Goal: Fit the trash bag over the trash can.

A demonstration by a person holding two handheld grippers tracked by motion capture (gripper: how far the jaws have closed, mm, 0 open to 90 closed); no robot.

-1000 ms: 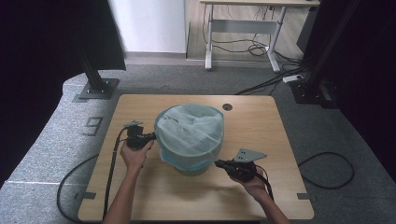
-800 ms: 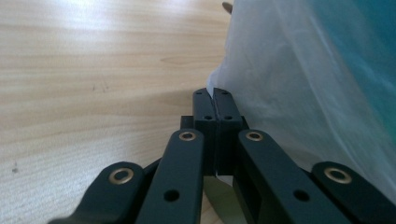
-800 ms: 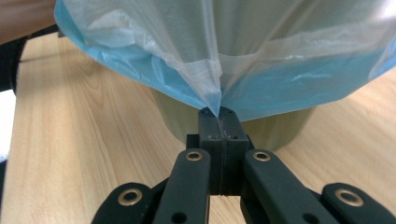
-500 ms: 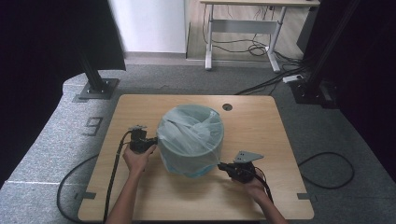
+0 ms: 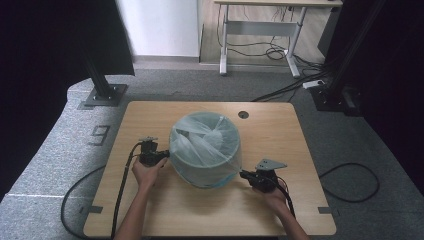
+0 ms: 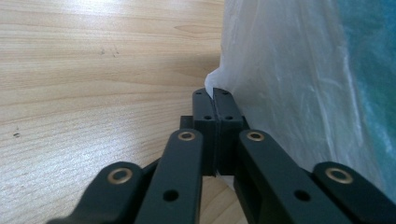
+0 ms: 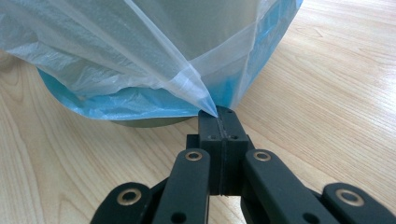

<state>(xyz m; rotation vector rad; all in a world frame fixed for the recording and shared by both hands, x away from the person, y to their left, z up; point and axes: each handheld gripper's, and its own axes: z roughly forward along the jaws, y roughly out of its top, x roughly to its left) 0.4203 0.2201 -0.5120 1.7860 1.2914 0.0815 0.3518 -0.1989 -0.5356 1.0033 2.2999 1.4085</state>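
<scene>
Translucent white film, thin and crinkled: a bin liner (image 5: 206, 142) draped over a blue-green bin (image 5: 205, 176) near the middle of the wooden table (image 5: 280, 130), seen from the high view. Left gripper (image 5: 161, 156) at the bin's left flank, right gripper (image 5: 246, 175) at its lower right, each held in a hand (image 5: 146, 172) coming up from the bottom edge; grey three-cornered plate (image 5: 270, 164) riding on the right one. Black cable (image 5: 350, 182) looping over the grey floor beyond the table.

Left gripper view: jaws pressed together on a small white tuck of the liner (image 6: 215, 80) at its hanging skirt, wood grain to the left, blue showing through the film at far right.

Right gripper view: jaws likewise closed, pinching a drawn-out corner of the liner (image 7: 201, 100), film stretched taut into a point, bin lifted slightly or tilted off the wood beneath.

Handling, as a judgement: liner very light, soft, slippery and easy to tear under a sharp tug; best gripped on doubled or gathered film near the hem, as now, on opposite sides. Bin itself probably light and stiff, liable to slide or tip if pulled unevenly
</scene>
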